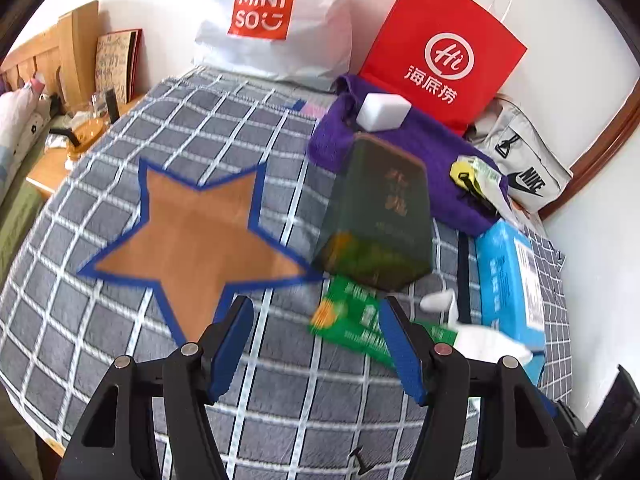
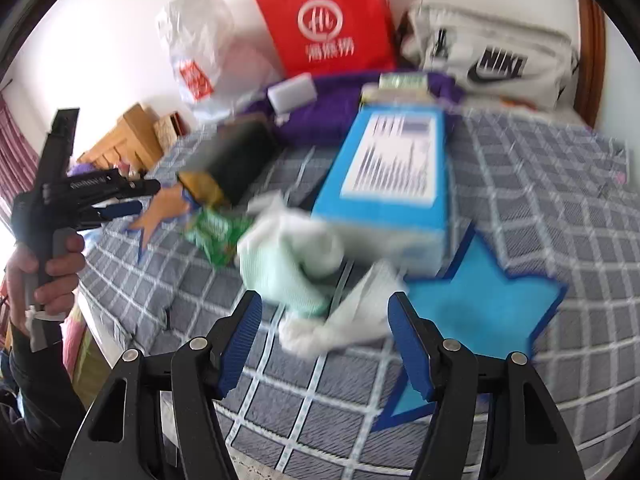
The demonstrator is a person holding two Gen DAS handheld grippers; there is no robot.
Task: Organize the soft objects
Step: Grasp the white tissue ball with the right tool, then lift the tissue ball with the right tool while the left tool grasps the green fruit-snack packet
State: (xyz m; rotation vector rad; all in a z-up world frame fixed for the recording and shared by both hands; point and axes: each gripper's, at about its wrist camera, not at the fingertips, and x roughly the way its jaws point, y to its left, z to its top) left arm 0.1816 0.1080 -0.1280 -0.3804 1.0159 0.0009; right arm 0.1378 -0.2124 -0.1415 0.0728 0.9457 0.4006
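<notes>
Pale green cloth (image 2: pixel 296 264) lies crumpled at centre frame on the quilt (image 2: pixel 540 208), beside the blue box (image 2: pixel 388 184). It looks light and floppy; pinch a raised fold. Right gripper (image 2: pixel 326 340) gapes empty just below it. Left gripper (image 1: pixel 316 340) is open too; only its view shows the orange star (image 1: pixel 192 232) clearly.

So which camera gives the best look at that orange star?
The left wrist view: the orange star lies whole and sharp on the checked bedspread. The right wrist view catches only a blurred part of it, far left.
</notes>
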